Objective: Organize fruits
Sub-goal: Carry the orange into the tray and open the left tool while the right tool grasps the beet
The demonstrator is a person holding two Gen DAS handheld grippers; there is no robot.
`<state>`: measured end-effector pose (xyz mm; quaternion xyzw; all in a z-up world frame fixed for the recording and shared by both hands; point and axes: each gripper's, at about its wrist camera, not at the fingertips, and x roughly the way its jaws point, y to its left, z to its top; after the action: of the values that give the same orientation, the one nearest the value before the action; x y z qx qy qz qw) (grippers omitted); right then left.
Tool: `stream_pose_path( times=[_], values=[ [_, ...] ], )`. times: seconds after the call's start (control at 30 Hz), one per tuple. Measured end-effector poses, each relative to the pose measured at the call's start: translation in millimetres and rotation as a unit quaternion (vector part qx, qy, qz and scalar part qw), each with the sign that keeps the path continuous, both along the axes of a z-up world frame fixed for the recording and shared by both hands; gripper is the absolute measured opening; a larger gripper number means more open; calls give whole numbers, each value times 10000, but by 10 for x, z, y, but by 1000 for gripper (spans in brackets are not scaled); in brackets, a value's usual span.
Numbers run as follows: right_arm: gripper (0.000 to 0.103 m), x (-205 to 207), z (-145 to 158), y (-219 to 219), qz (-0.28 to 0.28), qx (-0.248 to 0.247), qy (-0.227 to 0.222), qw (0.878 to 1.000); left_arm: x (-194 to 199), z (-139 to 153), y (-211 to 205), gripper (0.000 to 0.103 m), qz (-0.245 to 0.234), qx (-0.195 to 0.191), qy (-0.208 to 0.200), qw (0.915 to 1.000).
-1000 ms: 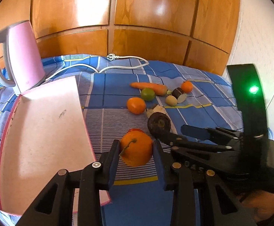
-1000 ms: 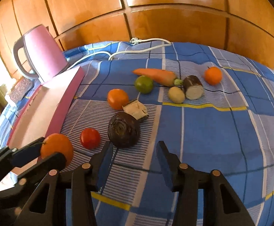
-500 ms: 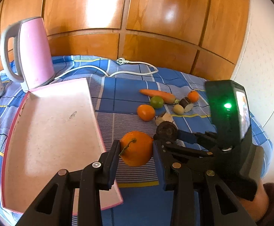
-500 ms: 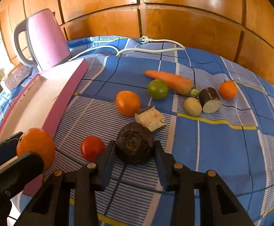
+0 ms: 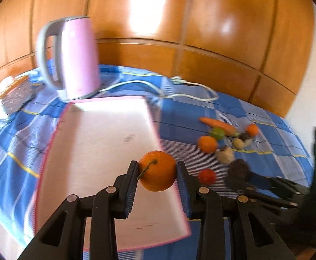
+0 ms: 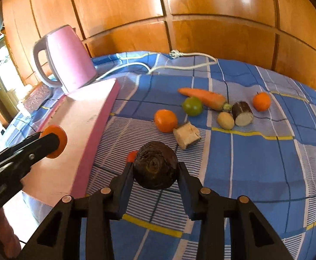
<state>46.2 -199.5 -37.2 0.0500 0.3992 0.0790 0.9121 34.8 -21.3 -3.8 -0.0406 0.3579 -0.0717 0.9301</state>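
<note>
Gripping smooth round orange (image 5: 157, 171) and wrinkled dark beetroot (image 6: 155, 165) over checked cloth (image 6: 255, 162)

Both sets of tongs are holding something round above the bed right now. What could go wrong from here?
The orange in the left tongs is pinched only at its sides, so it might slip out and roll off the pink tray near its edge. The dark round root in the right tongs hangs above the small tomato; dropped, it could bruise it. The two tongs are close together and might collide.
</note>
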Motion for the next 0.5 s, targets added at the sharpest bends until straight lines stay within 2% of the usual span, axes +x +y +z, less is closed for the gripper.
stream_pose_path(
  times=[0.3, 0.5],
  values=[
    [40, 36, 170, 403, 583, -82, -117, 9982, 55, -126, 556, 36, 926, 164, 199, 9954],
    [40, 166, 208, 789, 1083, -141, -84, 9940, 35, -168, 797, 37, 1270, 172, 210, 9915]
  ],
)
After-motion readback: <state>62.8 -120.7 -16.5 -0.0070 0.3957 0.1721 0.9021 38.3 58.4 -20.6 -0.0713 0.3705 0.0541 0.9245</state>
